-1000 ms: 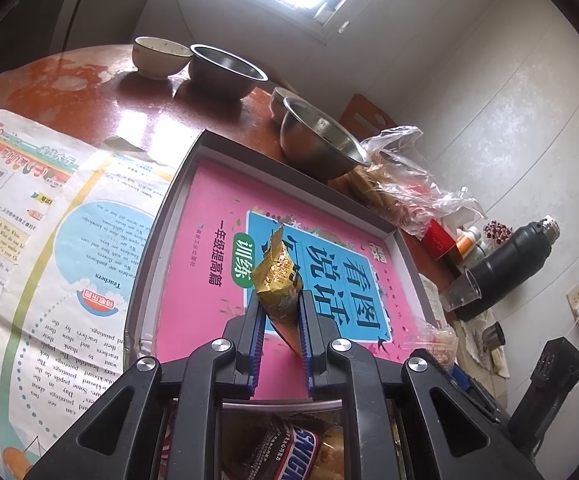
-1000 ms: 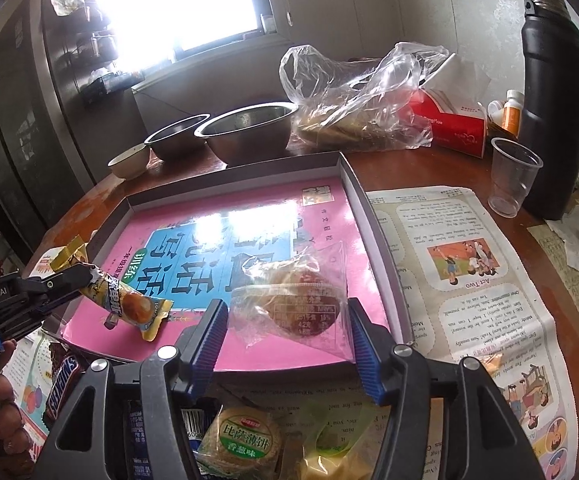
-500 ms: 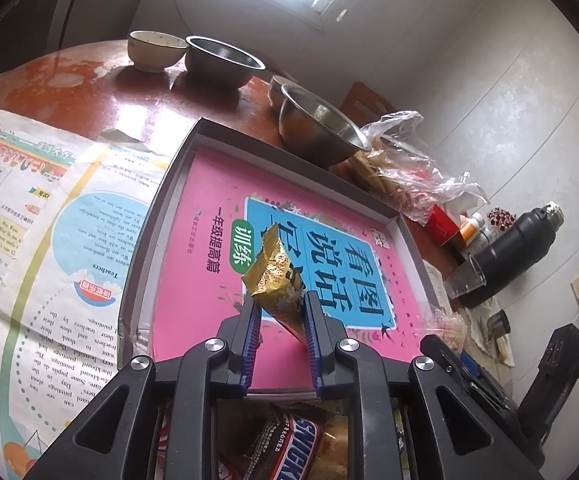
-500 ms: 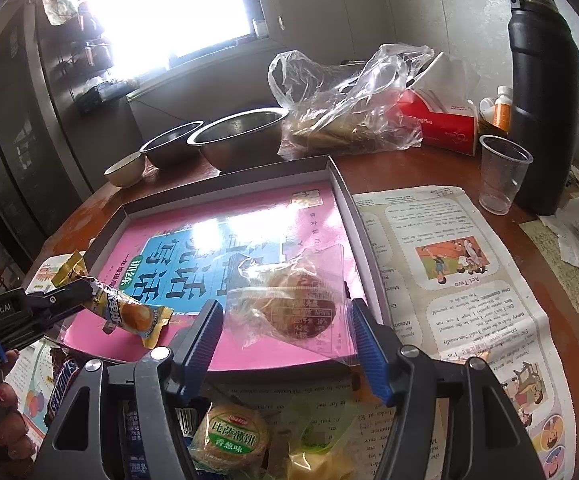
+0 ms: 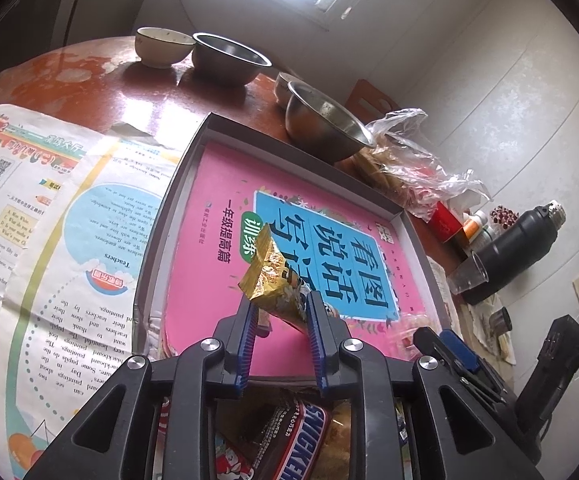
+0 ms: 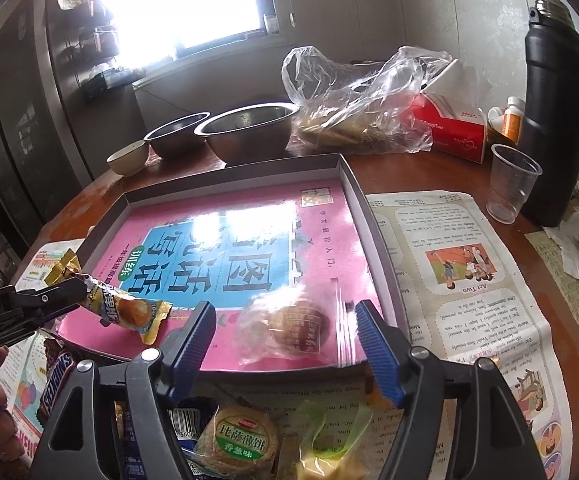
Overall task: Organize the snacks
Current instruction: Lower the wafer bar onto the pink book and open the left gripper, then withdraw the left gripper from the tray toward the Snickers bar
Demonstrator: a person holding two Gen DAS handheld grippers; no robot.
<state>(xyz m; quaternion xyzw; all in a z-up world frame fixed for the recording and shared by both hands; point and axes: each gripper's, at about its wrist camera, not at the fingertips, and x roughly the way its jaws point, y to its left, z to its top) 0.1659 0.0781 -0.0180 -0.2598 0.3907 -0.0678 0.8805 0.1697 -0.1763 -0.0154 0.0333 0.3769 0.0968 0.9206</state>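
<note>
Snacks go in the tray (image 6: 353, 184), so my left gripper (image 5: 281, 312) has the gold packet (image 5: 275, 280) pinched over its near corner, while my right gripper (image 6: 281, 332) sits wide around the clear-wrapped cake (image 6: 289, 328) lying inside.

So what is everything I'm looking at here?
gold snack packet: one, gold, in the left gripper over the tray
clear-wrapped pastry: one, brown, on the tray's near edge
tray: one, grey, pink book cover inside
Snickers bar: one, brown, left of tray
round biscuit pack: one, green label, near edge
metal bowls: two, steel, behind tray
ceramic bowl: one, cream
plastic bag: one, clear
tissue box: one, red
plastic cup: one, clear
flask: one, black
left gripper: shut
right gripper: open
</note>
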